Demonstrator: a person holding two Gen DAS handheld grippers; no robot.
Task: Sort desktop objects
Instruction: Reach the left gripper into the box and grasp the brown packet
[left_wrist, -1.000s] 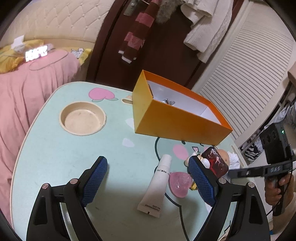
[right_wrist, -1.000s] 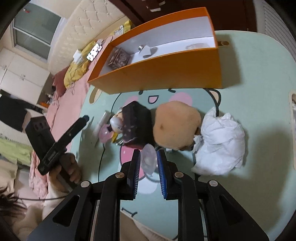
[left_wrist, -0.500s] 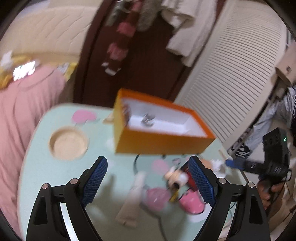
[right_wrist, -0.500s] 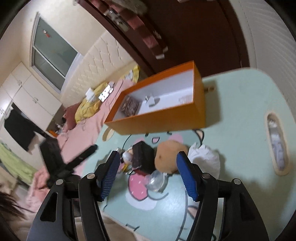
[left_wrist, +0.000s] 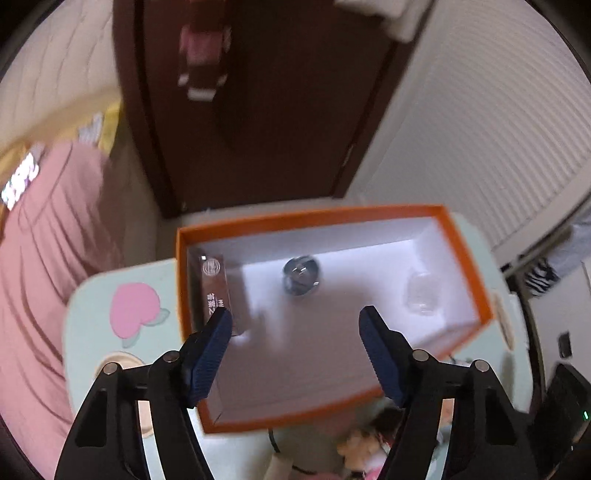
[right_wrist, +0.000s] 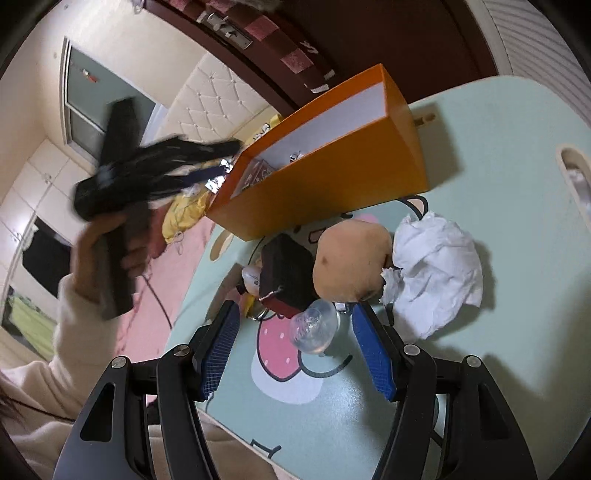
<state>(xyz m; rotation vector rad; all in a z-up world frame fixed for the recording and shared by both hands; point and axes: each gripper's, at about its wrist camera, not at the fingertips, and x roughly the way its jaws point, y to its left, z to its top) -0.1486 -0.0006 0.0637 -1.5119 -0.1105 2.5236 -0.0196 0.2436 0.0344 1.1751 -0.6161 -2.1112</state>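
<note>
The orange box (left_wrist: 469, 258) stands on the pale green table (right_wrist: 498, 147); it also shows in the right wrist view (right_wrist: 332, 177). Inside it lie a dark rectangular pack (left_wrist: 216, 288), a round metallic thing (left_wrist: 301, 275) and a clear item (left_wrist: 421, 291). My left gripper (left_wrist: 295, 325) is open and empty above the box interior. My right gripper (right_wrist: 291, 325) is open, its fingers either side of a clear plastic cup (right_wrist: 314, 326) lying on the table. Just beyond are a dark red-edged box (right_wrist: 286, 273), a tan round object (right_wrist: 352, 258) and crumpled white tissue (right_wrist: 436, 269).
A pink bed (left_wrist: 44, 236) lies left of the table, a dark door (left_wrist: 258, 92) behind it. The table has a round recess (left_wrist: 118, 363) at left and an oval slot (right_wrist: 574, 173) at right. The left gripper's handle and hand (right_wrist: 110, 206) hang at the left of the right wrist view.
My left gripper rose from the table and moved over the orange box. My right gripper opened, released the clear cup, drew back, then came in again around it.
</note>
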